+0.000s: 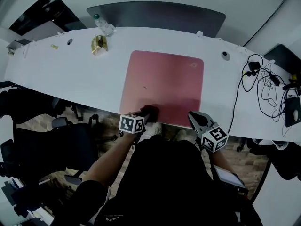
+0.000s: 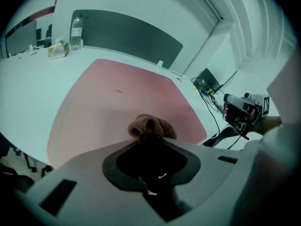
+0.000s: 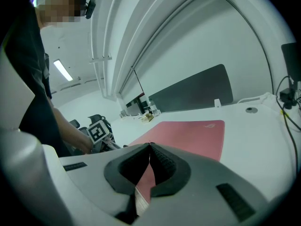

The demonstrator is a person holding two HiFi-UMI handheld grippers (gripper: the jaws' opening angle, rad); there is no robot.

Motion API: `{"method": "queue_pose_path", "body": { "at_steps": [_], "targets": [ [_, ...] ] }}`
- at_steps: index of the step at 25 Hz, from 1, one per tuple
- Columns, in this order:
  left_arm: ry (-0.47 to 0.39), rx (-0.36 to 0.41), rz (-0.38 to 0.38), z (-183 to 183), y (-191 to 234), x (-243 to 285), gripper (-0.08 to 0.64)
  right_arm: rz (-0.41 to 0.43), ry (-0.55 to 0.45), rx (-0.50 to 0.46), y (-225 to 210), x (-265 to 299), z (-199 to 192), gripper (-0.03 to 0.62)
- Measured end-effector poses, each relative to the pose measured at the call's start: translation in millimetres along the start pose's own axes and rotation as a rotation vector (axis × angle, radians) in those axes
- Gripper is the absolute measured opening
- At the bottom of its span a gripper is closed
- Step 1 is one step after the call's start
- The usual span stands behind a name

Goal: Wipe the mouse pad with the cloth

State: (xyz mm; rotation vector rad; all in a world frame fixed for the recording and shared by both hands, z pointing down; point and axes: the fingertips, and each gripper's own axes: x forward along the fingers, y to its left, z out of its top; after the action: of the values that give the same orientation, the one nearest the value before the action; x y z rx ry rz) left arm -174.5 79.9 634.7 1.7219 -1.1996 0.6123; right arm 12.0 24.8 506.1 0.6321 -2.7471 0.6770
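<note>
- Left gripper (image 2: 148, 144) is seen clamped on the cloth (image 2: 149, 127), a small brown wad bunched at its jaw tips, which is set on the near strip of the mouse pad (image 1: 162, 86).
- Right gripper (image 3: 149, 147) is held with its jaws pressed together and nothing between them, just off the pad's near right corner; the pad is not pinned by it.
- Since the pad is left unheld, it could be dragged or rucked across the desk (image 1: 70, 74) by a firm stroke.
- So little cloth is exposed that the pad could be scraped by the jaw tips if the left gripper is tilted too low, and the wad could be pulled loose by friction.
- The pad's near edge is laid close to the desk's near edge, so a stroke drawn nearward could be carried off the desk.
- Open room is offered far across the whole pink surface and left over bare desk.
- A bottle (image 1: 103, 25) and a gold packet (image 1: 99, 45) are kept well apart at the far left; a tangle of cables (image 1: 263, 81) is set well to the right, and a dark panel (image 1: 155, 14) bounds the far side.
</note>
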Motion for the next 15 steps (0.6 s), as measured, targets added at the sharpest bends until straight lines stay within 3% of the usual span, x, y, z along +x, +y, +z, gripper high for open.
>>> {"method": "queue_pose_path", "body": {
  "at_steps": [15],
  "targets": [
    [-0.054,-0.022,0.091,5,86,-45,0.091,-0.001,0.009,-0.016,17,38,4,0.026]
  ]
}}
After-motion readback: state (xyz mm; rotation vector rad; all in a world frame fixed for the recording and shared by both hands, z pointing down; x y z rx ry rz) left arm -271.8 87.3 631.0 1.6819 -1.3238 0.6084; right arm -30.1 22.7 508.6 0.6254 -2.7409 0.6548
